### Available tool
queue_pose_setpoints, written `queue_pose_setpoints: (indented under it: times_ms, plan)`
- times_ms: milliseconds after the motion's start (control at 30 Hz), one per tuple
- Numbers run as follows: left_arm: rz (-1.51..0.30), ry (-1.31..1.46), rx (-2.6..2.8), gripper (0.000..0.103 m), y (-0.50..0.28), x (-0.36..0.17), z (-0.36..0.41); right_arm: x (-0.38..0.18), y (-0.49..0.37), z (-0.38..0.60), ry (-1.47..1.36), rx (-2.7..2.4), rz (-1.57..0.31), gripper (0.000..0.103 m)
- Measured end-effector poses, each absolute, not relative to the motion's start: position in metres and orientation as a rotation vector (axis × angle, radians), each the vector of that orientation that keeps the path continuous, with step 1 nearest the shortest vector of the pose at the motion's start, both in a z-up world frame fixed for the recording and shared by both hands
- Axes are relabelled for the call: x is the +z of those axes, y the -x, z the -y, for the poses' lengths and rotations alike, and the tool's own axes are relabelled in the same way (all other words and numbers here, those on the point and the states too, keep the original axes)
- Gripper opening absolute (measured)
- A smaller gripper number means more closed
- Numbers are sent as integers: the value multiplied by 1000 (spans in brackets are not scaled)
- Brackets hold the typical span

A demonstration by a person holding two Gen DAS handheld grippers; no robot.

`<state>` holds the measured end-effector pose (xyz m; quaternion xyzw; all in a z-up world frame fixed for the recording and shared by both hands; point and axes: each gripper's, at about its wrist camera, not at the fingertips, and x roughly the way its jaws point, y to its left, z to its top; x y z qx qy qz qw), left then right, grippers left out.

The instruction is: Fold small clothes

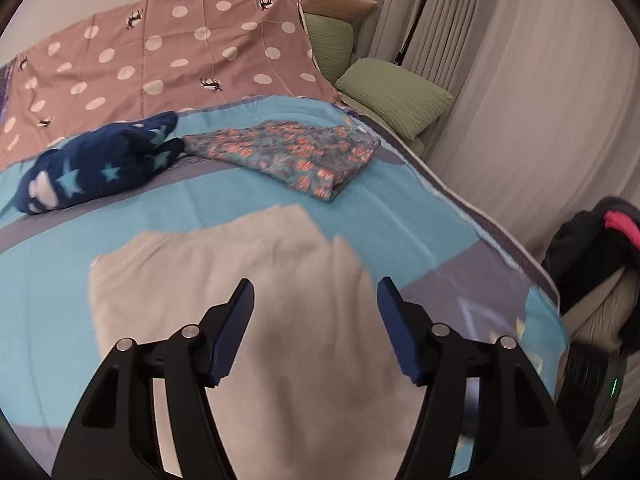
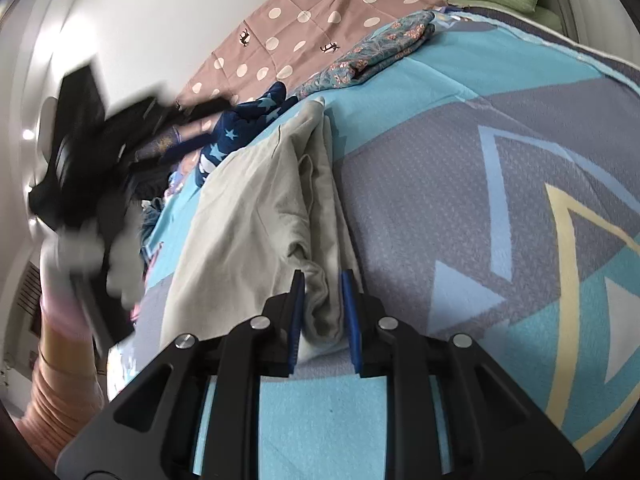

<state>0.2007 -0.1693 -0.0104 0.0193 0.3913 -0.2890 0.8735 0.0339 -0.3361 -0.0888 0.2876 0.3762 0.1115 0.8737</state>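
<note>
A cream garment [image 1: 248, 280] lies spread on the blue patterned bedspread [image 1: 400, 216]. My left gripper [image 1: 316, 292] hovers over its near part, open and empty. In the right wrist view the same cream garment [image 2: 256, 216] lies partly folded, with bunched layers along its right edge. My right gripper [image 2: 323, 280] has its jaws close around a thick fold of that edge. The left gripper [image 2: 80, 152] shows there as a dark blur at the left.
A navy star-print garment [image 1: 100, 168] and a folded floral garment [image 1: 288, 152] lie farther back on the bed. A brown dotted sheet [image 1: 160, 60] and green pillows [image 1: 392, 92] lie beyond. A chair with dark clothes [image 1: 592, 248] stands right of the bed edge.
</note>
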Motion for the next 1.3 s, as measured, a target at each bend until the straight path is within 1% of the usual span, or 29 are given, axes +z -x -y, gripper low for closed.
queue_pose_setpoints:
  times_ms: [100,167,233,333,367,400,433,533,667,733,800,867,1033,1067,1100,1133,1167,1200,1300]
  plan:
    - [-797,-62,-545,64,-161,-15,131,-88,-30,336,-604,255,-784,22]
    - [-805,-66,-515,64,-135,-20,106,-87,-30,334,-597,275,-788,31]
    - [-801,-94,-481,65,-107,-27,84,-86,-32,330,-577,281,-794,35]
    - [-795,-145,-443,68,-72,-38,64,-84,-33,323,-534,273,-804,36]
    - [-804,-153,-447,68,-59,-44,59,-84,-33,321,-518,265,-805,30]
    - [-816,-148,-463,68,-52,-49,57,-85,-34,319,-509,264,-811,22]
    - [-828,-139,-478,68,-46,-52,54,-85,-34,318,-511,267,-817,8]
    - [-853,-153,-481,68,-36,-67,54,-81,-34,321,-537,256,-802,7]
    - [-855,-168,-415,68,-43,-77,60,-63,-33,329,-559,263,-770,7]
    - [-844,-177,-400,68,-44,-78,63,-67,-38,331,-561,245,-805,7]
    - [-831,-184,-396,68,-42,-78,62,-84,-42,333,-563,216,-857,7]
    - [-829,-182,-395,68,-40,-78,60,-97,-42,334,-585,218,-866,7]
    - [-824,-120,-391,68,-37,-75,47,-79,-33,333,-523,177,-825,10]
    - [-812,-101,-404,62,-35,-71,44,-73,-31,332,-502,171,-809,13]
    - [-802,-85,-420,47,-34,-68,42,-65,-29,330,-479,176,-786,13]
    - [-794,-62,-443,38,-34,-63,40,-58,-29,327,-465,200,-766,13]
    - [-785,-26,-474,25,-34,-57,37,-53,-31,324,-456,224,-750,13]
    - [-775,7,-502,17,-36,-51,36,-47,-32,321,-447,252,-734,13]
    - [-733,26,-552,16,-44,-37,48,-37,-43,300,-398,348,-696,13]
